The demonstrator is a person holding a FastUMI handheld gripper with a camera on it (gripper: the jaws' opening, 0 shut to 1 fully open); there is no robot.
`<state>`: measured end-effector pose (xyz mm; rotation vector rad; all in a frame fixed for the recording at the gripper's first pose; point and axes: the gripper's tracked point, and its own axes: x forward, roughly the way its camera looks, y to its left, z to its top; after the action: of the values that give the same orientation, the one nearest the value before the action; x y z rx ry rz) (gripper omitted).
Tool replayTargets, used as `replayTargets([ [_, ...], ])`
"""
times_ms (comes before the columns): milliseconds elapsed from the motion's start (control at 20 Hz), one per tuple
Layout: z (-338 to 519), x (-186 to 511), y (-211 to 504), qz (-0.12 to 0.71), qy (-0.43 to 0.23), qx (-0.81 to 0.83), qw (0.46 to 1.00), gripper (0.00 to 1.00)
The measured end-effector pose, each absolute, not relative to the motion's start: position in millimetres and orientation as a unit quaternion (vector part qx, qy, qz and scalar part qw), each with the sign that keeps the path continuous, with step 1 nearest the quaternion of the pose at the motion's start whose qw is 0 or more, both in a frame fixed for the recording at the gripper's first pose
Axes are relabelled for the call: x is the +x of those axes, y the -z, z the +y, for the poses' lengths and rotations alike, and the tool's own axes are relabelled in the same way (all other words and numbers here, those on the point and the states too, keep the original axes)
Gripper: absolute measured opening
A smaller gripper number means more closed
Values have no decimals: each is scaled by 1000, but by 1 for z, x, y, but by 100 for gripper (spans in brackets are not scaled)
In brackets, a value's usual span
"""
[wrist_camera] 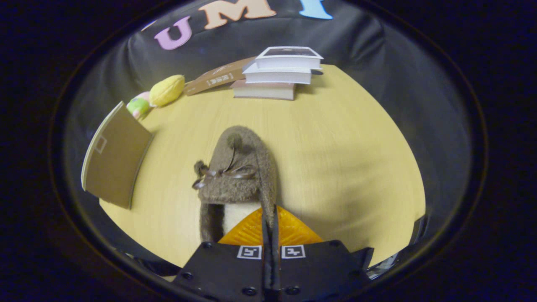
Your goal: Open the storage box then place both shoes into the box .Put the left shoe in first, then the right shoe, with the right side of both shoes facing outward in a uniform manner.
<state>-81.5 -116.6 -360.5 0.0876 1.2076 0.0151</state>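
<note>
Gripper point(270, 218) with fingers point(293, 230) drawn close together, pinching the right edge of a fuzzy brown shoe point(237, 167) at its opening, toe pointing away across the yellow counter point(344, 159), a thin ribbon bow and pompoms on top. Off to the left of the shoe, standing open, a brown box flap point(115, 157); beyond it near the booth wall, a yellow and green plush toy point(161, 94). Farther ahead, a stack of three books point(279, 73) with a brown book point(216, 77) leaning against it.
</note>
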Motion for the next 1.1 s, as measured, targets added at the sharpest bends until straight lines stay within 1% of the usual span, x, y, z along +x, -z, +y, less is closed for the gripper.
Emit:
replayTargets([
  [400,-79,-82,321,563,8,130,816,4],
  [650,-42,-75,285,551,2,135,824,4],
  [1100,36,-50,243,533,-8,154,832,4],
])
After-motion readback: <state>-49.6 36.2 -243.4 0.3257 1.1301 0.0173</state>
